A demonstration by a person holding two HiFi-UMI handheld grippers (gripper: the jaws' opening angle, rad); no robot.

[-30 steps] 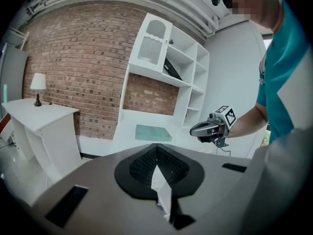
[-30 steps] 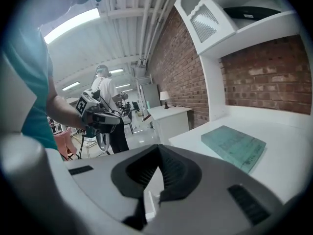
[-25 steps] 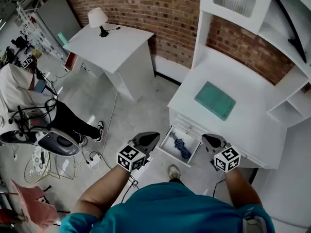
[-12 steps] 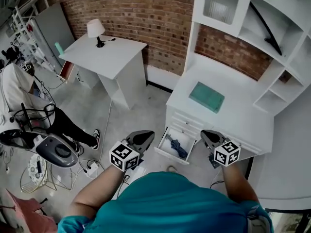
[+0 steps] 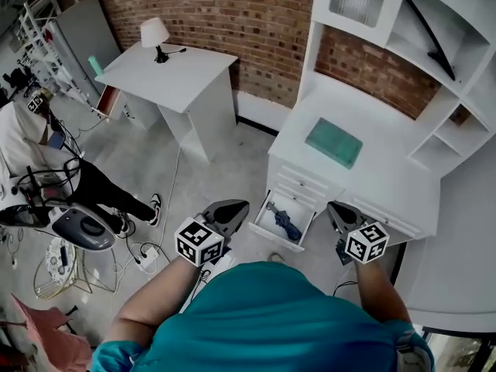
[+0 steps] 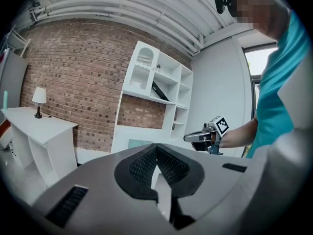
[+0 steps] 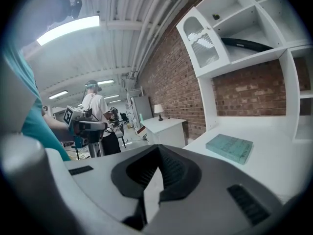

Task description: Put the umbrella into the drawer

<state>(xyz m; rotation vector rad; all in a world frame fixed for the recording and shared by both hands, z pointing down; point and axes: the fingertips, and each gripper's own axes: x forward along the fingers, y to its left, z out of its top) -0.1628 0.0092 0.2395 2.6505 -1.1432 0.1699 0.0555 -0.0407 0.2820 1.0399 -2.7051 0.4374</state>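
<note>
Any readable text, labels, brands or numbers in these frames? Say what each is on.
No legible text in any view.
Teal book: any cover print is too blurred to read.
Cubes on the left gripper and right gripper: square marker patterns only, no words or numbers.

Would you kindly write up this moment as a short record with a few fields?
umbrella: dark, folded, lying inside the drawer
drawer: pulled open, at the front of the white desk
left tongs: shut, nothing between them, held short of the drawer
right tongs: shut, nothing between them, held short of the drawer
green book: lying flat on the desk top
task state: umbrella in, drawer not yet closed
</note>
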